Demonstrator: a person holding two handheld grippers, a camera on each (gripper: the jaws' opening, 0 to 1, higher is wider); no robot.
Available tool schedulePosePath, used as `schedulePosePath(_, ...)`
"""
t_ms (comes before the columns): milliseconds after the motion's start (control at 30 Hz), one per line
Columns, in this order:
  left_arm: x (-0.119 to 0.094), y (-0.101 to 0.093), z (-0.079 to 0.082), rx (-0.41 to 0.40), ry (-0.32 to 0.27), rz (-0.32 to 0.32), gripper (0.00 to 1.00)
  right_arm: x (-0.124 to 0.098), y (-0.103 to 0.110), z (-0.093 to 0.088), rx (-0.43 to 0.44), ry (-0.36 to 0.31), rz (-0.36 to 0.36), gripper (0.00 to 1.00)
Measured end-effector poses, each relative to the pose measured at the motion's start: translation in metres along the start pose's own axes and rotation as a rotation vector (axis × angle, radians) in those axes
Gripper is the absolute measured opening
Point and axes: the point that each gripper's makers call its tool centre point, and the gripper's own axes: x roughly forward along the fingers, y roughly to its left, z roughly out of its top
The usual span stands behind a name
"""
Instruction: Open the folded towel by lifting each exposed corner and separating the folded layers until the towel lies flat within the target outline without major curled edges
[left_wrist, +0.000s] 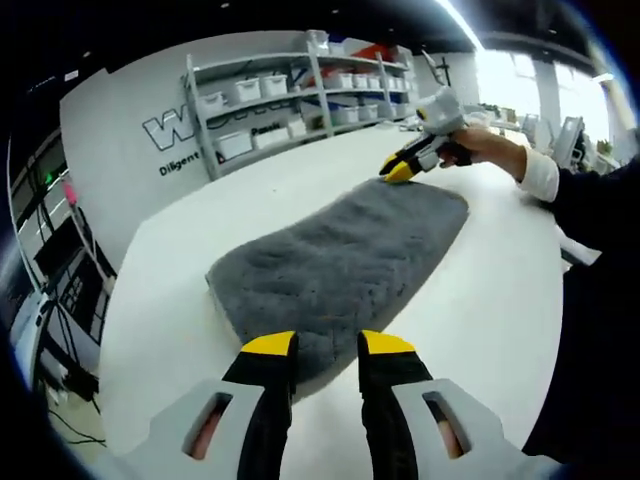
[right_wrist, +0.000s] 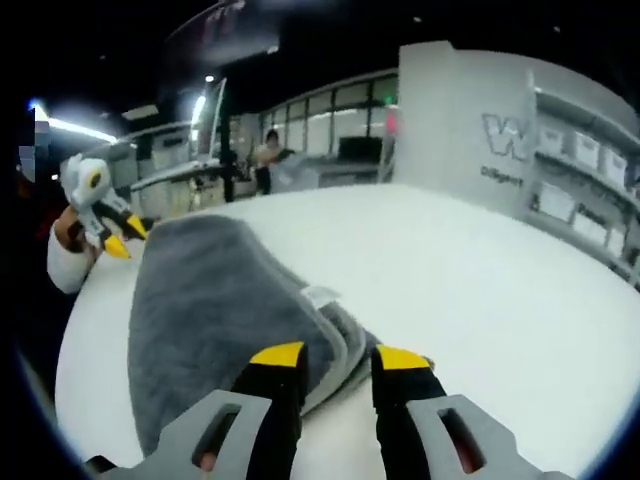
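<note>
Lying folded on the white table (left_wrist: 180, 250), the grey towel (left_wrist: 340, 265) is stretching lengthwise between the two grippers — left gripper (left_wrist: 328, 345) at one short end, right gripper (right_wrist: 338, 358) at the other, where stacked layers are showing. Both jaws are standing parted, holding nothing, poised just before the edges.

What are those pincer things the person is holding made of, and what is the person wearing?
Each gripper is a light grey body with slotted openings, ending in two black jaws capped in yellow: see the left gripper and the right gripper. Seen from afar, the right one looks like a grey handle with a yellow beak. The person wears a dark sleeve with a white cuff.
</note>
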Motion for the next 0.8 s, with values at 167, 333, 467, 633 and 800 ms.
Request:
schedulePosePath(167,0.005,0.005,-0.01,-0.036,0.036,0.0,0.22,0.004,0.001,-0.005,0.047,-0.002,0.025,0.19)
schedulePosePath(333,0.01,0.005,-0.017,-0.058,0.06,-0.015,0.2,0.005,0.008,-0.007,0.138,-0.013,0.074,0.07)
schedulePosePath(467,0.014,0.011,-0.022,-0.057,0.088,0.018,0.17,-0.001,0.007,-0.002,0.133,-0.034,0.077,0.02)
schedulePosePath(633,0.016,0.012,-0.024,-0.078,0.081,0.021,0.17,-0.01,0.015,0.006,0.148,-0.07,0.109,0.01)
schedulePosePath(800,0.015,0.011,-0.024,-0.089,0.069,0.021,0.16,-0.015,0.021,0.011,0.148,-0.09,0.13,0.01)
